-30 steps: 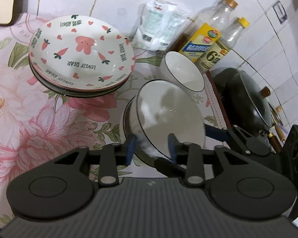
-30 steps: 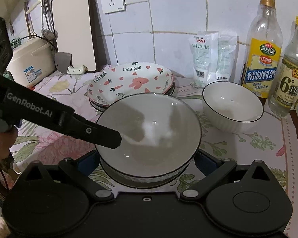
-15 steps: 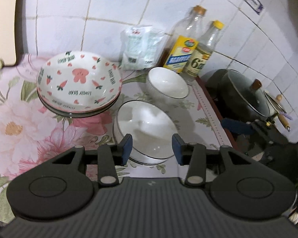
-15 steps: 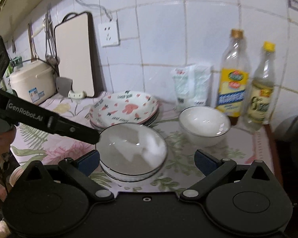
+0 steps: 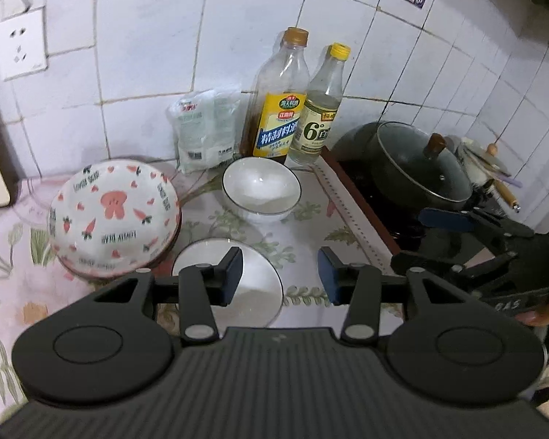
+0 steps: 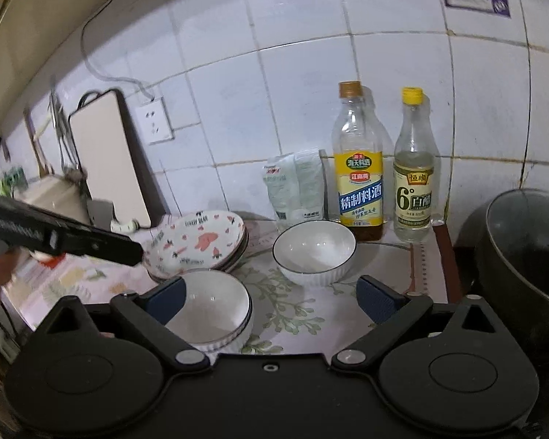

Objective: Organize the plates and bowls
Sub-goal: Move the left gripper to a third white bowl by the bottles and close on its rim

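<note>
White wall tiles stand behind a worktop [image 6: 303, 314] covered with a flowery cloth.

Near the front sits a stack of white bowls [image 6: 216, 303] with dark rims. It looks just set down, so the stacking step seems done for this pair. Behind it, a little apart, one more white bowl [image 6: 314, 250] stands alone. To its left, the carrot plates [image 5: 115, 216] are piled together, and their edge comes close to the stack.

The left gripper [image 5: 280, 274] is held above the stack. Its jaws have just been opening and nothing is pinched between them. The right gripper [image 6: 271, 300] is held over the worktop with its jaws spread wide and nothing between them.

Next, the lone bowl probably has to be picked up by its rim and set into the stack. A gentle, level lift is needed.

Two bottles [image 6: 358, 168] and a white packet [image 6: 294, 186] stand right behind the lone bowl and could be knocked. A dark pot [image 5: 417, 168] with a glass lid sits to the right, off the cloth.
</note>
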The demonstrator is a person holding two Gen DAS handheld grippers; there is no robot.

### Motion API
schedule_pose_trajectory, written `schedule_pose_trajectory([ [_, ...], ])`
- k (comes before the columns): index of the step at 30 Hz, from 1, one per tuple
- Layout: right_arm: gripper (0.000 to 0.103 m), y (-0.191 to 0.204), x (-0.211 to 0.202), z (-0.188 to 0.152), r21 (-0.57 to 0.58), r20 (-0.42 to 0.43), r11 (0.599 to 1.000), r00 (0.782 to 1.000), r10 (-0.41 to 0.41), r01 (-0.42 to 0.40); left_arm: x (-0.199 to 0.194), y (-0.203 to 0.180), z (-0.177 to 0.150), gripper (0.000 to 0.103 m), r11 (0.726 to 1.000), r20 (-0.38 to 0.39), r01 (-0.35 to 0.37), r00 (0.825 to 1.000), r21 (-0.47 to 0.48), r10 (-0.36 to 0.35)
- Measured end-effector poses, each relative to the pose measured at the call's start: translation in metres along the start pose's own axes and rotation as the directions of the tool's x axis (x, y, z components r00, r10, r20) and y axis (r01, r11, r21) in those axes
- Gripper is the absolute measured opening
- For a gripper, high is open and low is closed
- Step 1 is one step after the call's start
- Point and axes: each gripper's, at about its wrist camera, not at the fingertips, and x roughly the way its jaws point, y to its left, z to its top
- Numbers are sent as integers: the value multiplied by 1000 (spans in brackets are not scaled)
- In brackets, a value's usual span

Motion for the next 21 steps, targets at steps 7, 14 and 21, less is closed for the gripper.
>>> schedule_pose_trajectory([
  [7,94,-30,38,24,148,-53,989,998,31,-23,54,-9,27,45,998,-35,-56,998,26,56],
  [14,88,-68,99,30,324,-150,946,988,30,21,118,5,45,45,994,-78,-108,991,6,108],
  [21,82,-89,144,25,382,-193,922,981,11,65,158,26,51,45,995,-105,-99,990,-25,96],
])
